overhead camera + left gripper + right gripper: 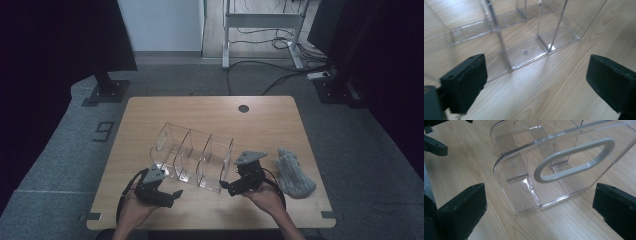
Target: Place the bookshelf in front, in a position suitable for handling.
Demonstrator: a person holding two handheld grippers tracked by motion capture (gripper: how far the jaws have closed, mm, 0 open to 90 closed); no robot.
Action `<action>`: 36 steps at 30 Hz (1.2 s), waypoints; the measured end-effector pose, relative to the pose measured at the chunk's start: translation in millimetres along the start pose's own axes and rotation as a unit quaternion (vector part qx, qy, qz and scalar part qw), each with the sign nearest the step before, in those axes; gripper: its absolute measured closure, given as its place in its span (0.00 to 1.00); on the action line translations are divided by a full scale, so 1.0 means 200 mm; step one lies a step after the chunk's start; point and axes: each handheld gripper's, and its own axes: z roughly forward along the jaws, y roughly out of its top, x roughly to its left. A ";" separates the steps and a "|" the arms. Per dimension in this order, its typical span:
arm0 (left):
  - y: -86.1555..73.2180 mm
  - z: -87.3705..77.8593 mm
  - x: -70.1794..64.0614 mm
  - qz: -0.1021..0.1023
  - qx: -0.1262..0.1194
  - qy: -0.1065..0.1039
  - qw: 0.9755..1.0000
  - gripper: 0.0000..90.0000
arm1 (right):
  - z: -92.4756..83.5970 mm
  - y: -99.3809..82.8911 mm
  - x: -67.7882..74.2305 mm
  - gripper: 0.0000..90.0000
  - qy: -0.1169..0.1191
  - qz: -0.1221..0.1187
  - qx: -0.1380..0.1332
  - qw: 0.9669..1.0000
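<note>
Clear acrylic organizer (192,156) w/ three compartments stands upright on the wooden tabletop (150,112), roughly mid-tabletop, set at a slant. Left claw (172,197) sits near the organizer's near-left end, not touching; jaws wide apart, nothing btwn them. In the left gripper view the organizer's base (524,52) lies just ahead of the jaws, bare wood btwn the pads. Right claw (227,187) is at the near-right end of the organizer, also spread wide & empty. The right gripper view looks at the organizer's end wall (554,170), which has an oval cut-out handle (574,160); wall sits ahead of the jaws, clear of both pads. Grey knitted cloth (295,175) lies on the tabletop to the right of the right claw, apart from the organizer.
</note>
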 end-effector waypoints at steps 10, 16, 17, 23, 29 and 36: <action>-0.08 -0.05 0.10 -0.012 -0.004 0.013 1.000 0.00 | 0.08 0.05 0.02 0.01 -0.026 0.006 0.013 1.000; -0.12 -0.06 0.16 -0.015 -0.016 0.021 1.000 0.00 | 0.08 0.05 -0.01 0.07 -0.028 0.011 0.011 0.999; -0.13 -0.06 0.18 -0.017 -0.017 0.023 0.999 0.00 | 0.07 0.04 -0.02 0.09 -0.031 0.011 0.008 0.999; -0.15 -0.06 0.20 -0.026 -0.019 0.023 0.999 0.00 | 0.05 0.03 -0.05 0.12 -0.042 0.013 0.009 0.999; -0.16 -0.05 0.21 -0.033 -0.018 0.027 0.999 0.00 | 0.02 0.01 -0.12 0.13 -0.054 0.028 0.008 0.998; -0.15 -0.06 0.21 -0.038 -0.018 0.030 0.999 0.00 | -0.03 -0.01 -0.23 0.14 -0.083 0.048 0.006 0.995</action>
